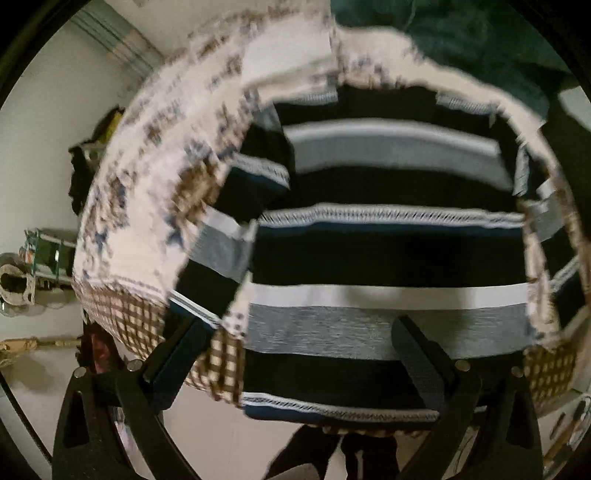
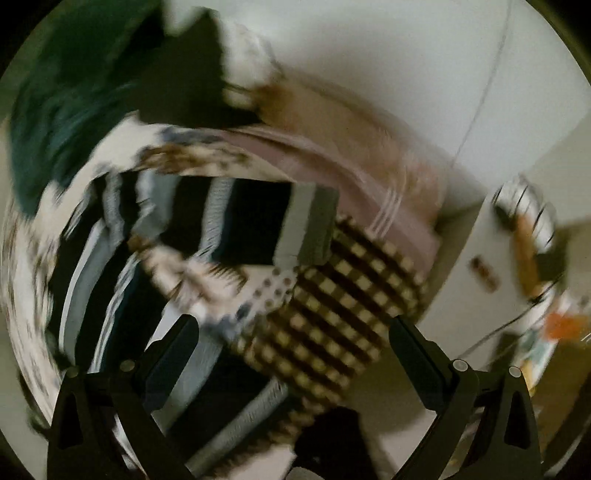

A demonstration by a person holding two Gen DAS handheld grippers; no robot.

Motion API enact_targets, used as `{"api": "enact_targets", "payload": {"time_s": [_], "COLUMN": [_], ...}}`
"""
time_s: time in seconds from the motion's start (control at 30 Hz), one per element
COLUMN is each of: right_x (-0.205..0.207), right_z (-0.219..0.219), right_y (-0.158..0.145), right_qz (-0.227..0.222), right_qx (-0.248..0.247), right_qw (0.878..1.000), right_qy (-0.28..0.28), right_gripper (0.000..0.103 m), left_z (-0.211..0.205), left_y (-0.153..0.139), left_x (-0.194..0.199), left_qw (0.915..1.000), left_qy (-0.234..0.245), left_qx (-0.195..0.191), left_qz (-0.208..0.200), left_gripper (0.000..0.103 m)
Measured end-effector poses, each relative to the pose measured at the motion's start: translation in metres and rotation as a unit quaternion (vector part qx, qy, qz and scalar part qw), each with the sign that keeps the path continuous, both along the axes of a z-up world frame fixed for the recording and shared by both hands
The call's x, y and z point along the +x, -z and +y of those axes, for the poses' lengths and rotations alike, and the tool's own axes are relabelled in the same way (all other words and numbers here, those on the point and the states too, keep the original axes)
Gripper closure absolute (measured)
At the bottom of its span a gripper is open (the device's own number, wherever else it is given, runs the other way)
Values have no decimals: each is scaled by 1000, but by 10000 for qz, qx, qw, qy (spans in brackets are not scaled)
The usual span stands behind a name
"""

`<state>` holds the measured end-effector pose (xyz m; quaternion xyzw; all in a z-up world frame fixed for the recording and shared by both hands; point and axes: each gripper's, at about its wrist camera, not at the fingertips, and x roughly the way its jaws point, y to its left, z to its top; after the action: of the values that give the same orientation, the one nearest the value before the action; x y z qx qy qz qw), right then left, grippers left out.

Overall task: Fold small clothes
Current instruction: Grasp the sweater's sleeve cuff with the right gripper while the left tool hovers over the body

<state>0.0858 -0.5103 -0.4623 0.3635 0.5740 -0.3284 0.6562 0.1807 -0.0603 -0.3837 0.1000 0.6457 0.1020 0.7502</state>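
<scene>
Patterned cloth (image 1: 147,206) w/ striped garment (image 1: 388,254) on top.

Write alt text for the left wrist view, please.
A folded striped garment, navy, grey and white, lies on a patterned cloth between the open left gripper fingers. A dark green fabric sits behind.

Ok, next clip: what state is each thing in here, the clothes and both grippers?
striped garment: folded in layers, lying on the patterned cloth.
patterned cloth: spread out under the striped garment, a checked part showing.
dark green cloth: bunched up behind the others.
left gripper: open, fingers wide apart over the striped garment.
right gripper: open, over the checked part; view blurred.
</scene>
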Motion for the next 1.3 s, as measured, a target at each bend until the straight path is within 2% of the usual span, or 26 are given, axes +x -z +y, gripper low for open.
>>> {"api": "enact_targets", "payload": {"time_s": [0.13,0.23,0.3,0.37,0.5,0.6,0.7,0.87,0.93,0.97,1.03,1.07,1.1,1.2,1.3], "right_x": [7,7,5,-8,-47,-59,-52,-9,4,9,13,12,15,19,20], "right_z": [-30,-49,-54,-54,-41,-27,-24,-23,-26,-24,-26,-30,-34,-53,-72], "right_y": [86,128,144,150,139,145,160,178,184,184,179,175,169,129,97], "right_qz": [18,164,330,187,-473,-619,-932,-1306,-1355,-1343,-1165,-1191,-1265,-1402,-1422], "right_qx": [325,307,292,476,754,943,1063,1039,969,873,709,713,697,158,-189], "right_qw": [9961,9902,9867,9795,9593,9509,9420,9298,9223,9205,9236,9263,9298,9464,9536], "right_qy": [816,1354,1563,1950,2678,2884,3043,3279,3487,3565,3582,3503,3386,2905,2648], "right_gripper": [0,0,6,7,7,7,7,13,21,29,85,90,90,91,92], "left_z": [-5,-7,-6,-6,-6,-5,-6,-9,-10,-11,-13,-12,-13,-19,-21], "left_y": [52,81,98,112,139,159,172,180,182,182,183,183,183,178,177], "left_x": [18,31,39,46,58,66,75,87,91,92,94,96,97,94,102], "left_qw": [9998,9997,9996,9994,9989,9979,9969,9960,9955,9953,9951,9949,9948,9948,9949], "left_qy": [-53,-46,-27,1,128,169,224,369,373,379,402,412,425,456,397], "left_qx": [43,21,-13,-80,-189,-281,-381,-443,-481,-487,-476,-472,-469,-459,-456], "left_qz": [187,224,288,342,418,563,657,680,733,743,772,788,802,790,806], "left_gripper": [0,0,0,0,0,0,0,0,0,0,0,0,0,0,0]}}
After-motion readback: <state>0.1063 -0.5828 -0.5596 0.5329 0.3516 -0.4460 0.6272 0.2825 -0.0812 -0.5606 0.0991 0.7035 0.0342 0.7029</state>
